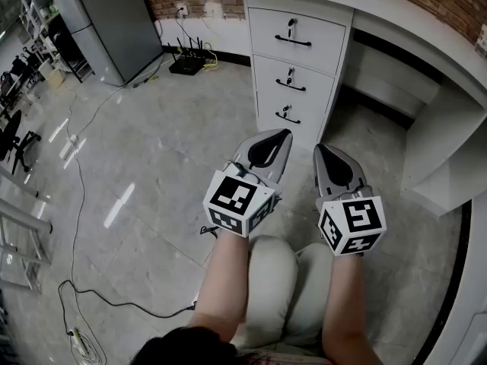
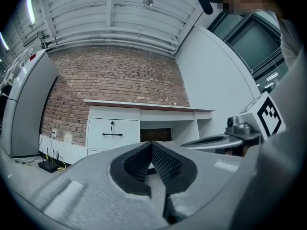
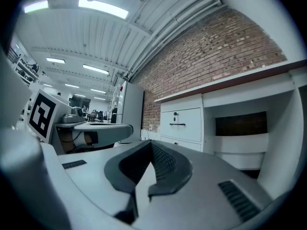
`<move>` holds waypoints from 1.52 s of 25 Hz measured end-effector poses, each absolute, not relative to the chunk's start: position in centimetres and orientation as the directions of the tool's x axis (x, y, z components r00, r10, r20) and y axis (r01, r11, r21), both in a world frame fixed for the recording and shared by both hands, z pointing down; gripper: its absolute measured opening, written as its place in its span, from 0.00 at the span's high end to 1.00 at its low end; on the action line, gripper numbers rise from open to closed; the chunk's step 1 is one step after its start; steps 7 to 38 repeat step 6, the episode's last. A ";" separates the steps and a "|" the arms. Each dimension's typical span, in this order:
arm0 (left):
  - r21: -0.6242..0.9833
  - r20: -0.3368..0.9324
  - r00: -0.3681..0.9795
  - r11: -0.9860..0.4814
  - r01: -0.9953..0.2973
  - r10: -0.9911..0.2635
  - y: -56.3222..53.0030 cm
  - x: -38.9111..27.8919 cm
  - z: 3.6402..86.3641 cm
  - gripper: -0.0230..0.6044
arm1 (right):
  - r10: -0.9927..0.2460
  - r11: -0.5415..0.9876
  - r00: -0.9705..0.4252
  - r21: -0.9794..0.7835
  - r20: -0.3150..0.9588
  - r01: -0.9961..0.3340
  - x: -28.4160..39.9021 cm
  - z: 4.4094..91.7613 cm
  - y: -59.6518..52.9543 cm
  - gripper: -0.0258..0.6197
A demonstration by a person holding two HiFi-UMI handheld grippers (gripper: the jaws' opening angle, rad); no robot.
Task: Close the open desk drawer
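Head view: white three-drawer desk unit (image 1: 299, 67) looks fully flush already. The grey left gripper (image 1: 283, 135) and grey right gripper (image 1: 321, 150) are pinched together, empty, well back.

Grey teardrop shells form the left gripper (image 1: 283, 134) and right gripper (image 1: 320, 149), with black ribbed pads (image 2: 165, 164); each carries a black-and-white marker cube (image 1: 237, 201). Pale trousers (image 1: 272, 295).
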State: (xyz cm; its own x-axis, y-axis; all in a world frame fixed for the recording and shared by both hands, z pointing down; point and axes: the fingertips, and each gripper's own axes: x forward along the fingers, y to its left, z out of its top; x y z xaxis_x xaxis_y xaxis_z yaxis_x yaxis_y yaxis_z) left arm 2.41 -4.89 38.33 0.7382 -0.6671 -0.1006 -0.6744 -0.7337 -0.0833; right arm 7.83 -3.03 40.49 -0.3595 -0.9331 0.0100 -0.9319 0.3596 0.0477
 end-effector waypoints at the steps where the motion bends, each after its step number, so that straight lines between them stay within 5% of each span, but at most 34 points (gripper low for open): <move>1: -0.086 -0.103 0.741 -0.736 -0.671 -0.664 -4.8 2.5 38.3 0.95 | -0.933 0.361 -0.361 0.051 0.009 -0.931 7.8 40.4 -3.0 0.95; 38: -0.100 -0.108 0.754 -0.748 -0.656 -0.647 -4.7 3.3 38.0 0.95 | -0.930 0.367 -0.368 0.061 0.003 -0.928 7.8 40.1 -2.9 0.95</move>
